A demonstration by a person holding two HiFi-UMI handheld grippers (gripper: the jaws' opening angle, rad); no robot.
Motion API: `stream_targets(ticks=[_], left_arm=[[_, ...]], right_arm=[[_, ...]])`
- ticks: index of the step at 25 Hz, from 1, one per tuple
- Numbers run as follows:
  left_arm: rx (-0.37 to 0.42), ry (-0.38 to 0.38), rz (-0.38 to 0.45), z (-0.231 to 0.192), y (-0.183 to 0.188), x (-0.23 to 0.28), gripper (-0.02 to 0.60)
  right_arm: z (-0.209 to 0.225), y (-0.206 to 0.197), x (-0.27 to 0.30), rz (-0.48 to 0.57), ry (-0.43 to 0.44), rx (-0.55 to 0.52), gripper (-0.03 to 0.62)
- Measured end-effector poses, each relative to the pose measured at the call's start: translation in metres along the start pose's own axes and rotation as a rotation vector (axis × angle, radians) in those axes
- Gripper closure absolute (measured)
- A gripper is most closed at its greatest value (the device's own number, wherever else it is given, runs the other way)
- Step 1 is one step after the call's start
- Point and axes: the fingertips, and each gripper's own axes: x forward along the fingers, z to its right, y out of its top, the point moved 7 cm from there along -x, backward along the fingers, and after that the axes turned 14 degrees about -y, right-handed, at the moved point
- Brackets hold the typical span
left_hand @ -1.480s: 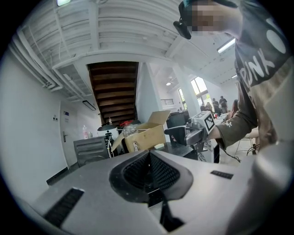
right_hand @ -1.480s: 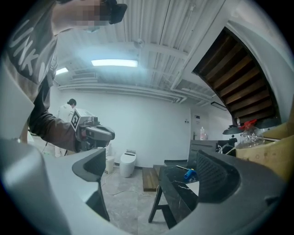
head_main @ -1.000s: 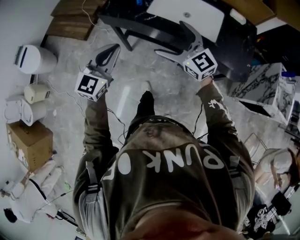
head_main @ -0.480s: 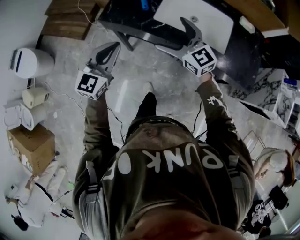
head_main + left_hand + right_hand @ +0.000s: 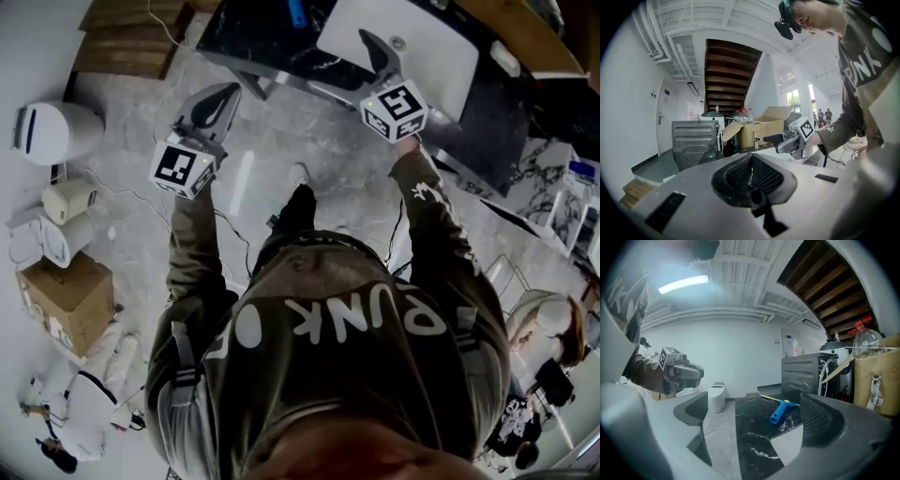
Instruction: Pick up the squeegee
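Observation:
The squeegee (image 5: 781,411) has a blue handle and a yellow-edged blade and lies on a black marble counter (image 5: 754,432). The head view shows only its blue handle (image 5: 296,11) at the top edge. My right gripper (image 5: 754,423) is open, its jaws framing the counter, with the squeegee well ahead and apart from them. From overhead, the right gripper (image 5: 352,67) reaches over the counter's near edge. My left gripper (image 5: 751,174) is shut on nothing and hangs over the floor, left of the counter (image 5: 223,96).
A white sink basin (image 5: 412,47) is set in the counter to the right of the squeegee. White toilets (image 5: 42,131) and a cardboard box (image 5: 61,300) stand at the left, wooden steps (image 5: 131,42) at the top left. Cables trail across the marble floor (image 5: 262,178).
My right gripper has moved forward, up in the head view, over the counter edge toward the squeegee. The left gripper has stayed in place.

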Motion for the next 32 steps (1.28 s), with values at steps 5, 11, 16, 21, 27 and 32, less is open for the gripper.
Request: stream_targets(ticks=[5, 11, 16, 21, 27, 32], left_arm=[[0.040, -0.014, -0.038, -0.034, -0.014, 0.007, 0.580], [0.011, -0.026, -0.027, -0.065, -0.022, 0.015, 0.580], [-0.005, -0.036, -0.032, -0.085, -0.028, 0.019, 0.580], [-0.013, -0.037, -0.031, -0.093, -0.030, 0.020, 0.580], [-0.030, -0.031, -0.035, -0.099, -0.035, 0.020, 0.580], [-0.038, -0.035, -0.036, -0.100, -0.038, 0.020, 0.580]], right_arm=[[0.014, -0.009, 0.038, -0.032, -0.027, 0.012, 0.000], [0.029, -0.021, 0.084, -0.072, -0.059, 0.021, 0.000], [0.041, -0.031, 0.122, -0.103, -0.077, 0.027, 0.000], [0.047, -0.045, 0.143, -0.142, -0.089, 0.036, 0.002], [0.051, -0.055, 0.165, -0.176, -0.102, 0.046, 0.003], [0.058, -0.065, 0.186, -0.221, -0.122, 0.053, 0.011]])
